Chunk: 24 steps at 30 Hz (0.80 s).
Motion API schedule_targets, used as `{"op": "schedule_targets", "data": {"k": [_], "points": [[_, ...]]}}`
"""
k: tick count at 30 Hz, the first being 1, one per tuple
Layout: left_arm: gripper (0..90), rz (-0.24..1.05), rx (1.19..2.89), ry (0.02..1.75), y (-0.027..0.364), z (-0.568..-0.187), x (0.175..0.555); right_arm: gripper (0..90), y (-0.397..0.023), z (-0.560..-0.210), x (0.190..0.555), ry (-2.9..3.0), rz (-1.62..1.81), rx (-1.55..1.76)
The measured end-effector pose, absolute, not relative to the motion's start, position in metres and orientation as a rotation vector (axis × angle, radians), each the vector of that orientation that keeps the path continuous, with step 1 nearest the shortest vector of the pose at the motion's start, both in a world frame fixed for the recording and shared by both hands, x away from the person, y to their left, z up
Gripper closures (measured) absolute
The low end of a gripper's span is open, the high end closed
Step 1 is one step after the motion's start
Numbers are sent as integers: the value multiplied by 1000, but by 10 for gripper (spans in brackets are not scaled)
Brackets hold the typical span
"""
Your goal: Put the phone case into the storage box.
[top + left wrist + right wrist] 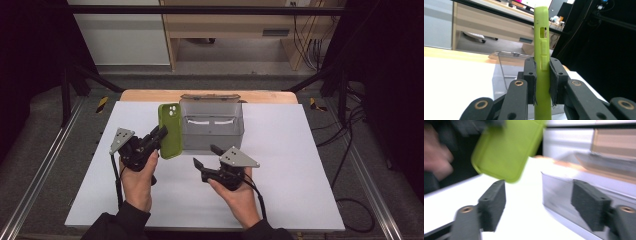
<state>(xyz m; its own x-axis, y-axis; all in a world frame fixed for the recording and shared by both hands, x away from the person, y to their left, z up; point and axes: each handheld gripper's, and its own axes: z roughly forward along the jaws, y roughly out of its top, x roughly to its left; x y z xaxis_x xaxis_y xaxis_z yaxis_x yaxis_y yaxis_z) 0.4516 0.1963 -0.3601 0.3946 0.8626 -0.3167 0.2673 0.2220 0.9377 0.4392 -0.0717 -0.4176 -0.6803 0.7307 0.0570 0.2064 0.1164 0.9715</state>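
Phone in a lime-green case (170, 130) hangs upright above the white desk (280, 200), just left of the clear plastic box (212, 125), which it has yet to enter. Left claw (159, 135) is clenched on its edges, carrying it alone. Right claw (206, 156) stands released and empty, jaws spread beside the box. Lowering the phone inside looks like the step left.

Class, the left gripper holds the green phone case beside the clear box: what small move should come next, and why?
Probably carry the case right, over the box. The left gripper clamps it upright beside the open box, and the right gripper stands open, holding nothing.
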Motion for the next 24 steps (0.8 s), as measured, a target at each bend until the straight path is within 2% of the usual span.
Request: {"op": "schedule_targets", "data": {"k": [3, 5, 12, 17, 19, 24], "points": [[781, 587, 1348, 1137, 195, -356, 455, 141, -94, -424, 438, 2000, 1506, 918], [781, 605, 1362, 1136, 195, -351, 458, 114, -111, -430, 435, 1999, 1475, 929], [781, 643, 1378, 1151, 197, -335, 472, 112, -169, -448, 429, 1940, 1459, 1029], [781, 628, 1373, 1181, 198, -328, 482, 114, -192, -445, 426, 1859, 1467, 1025], [781, 636, 1377, 1183, 197, -327, 483, 161, -199, -444, 424, 1847, 1493, 989], [781, 649, 1386, 1176, 193, -321, 483, 98, -209, -447, 420, 1849, 1495, 914]]}}
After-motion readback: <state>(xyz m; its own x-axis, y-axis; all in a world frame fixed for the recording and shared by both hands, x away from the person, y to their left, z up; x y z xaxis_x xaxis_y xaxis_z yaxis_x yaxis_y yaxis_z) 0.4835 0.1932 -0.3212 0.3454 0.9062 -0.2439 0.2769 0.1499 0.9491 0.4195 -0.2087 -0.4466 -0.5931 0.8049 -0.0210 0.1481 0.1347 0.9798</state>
